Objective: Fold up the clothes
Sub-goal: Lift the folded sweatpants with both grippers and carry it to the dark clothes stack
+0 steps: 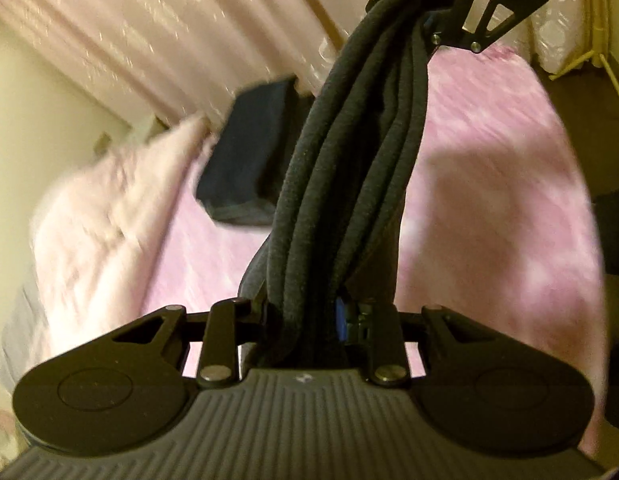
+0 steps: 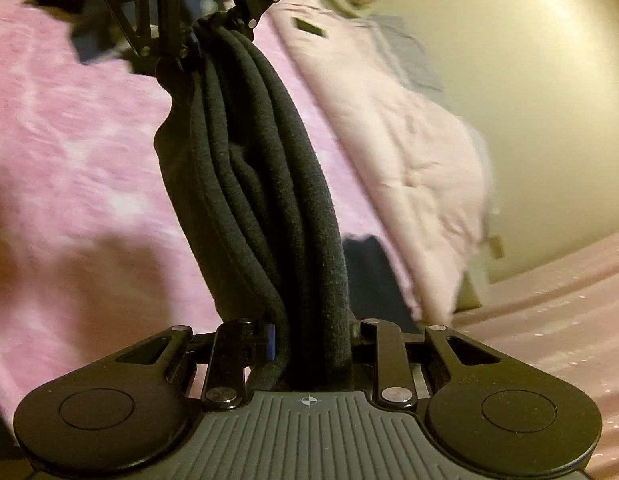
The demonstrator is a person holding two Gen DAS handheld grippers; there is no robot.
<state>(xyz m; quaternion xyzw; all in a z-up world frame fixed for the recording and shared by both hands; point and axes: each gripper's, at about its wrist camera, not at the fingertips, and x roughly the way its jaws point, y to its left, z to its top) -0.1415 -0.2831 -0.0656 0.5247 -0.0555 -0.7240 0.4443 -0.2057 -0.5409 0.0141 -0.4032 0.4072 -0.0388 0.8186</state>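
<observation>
Both our tongs, left gripper (image 1: pixel 309 320) and right gripper (image 2: pixel 309 344), clamp 1 bunched dark garment (image 1: pixel 349 184) above the pink bed (image 1: pixel 489 200). Mid-fold; next, we judge, lower it flat.

A pink fuzzy blanket (image 1: pixel 489 184) covered the bed. A paler pink quilt (image 2: pixel 409 160) lay bunched along its edge, near a cream wall (image 2: pixel 529 80). Shiny pink curtains (image 1: pixel 157 32) hung behind.
</observation>
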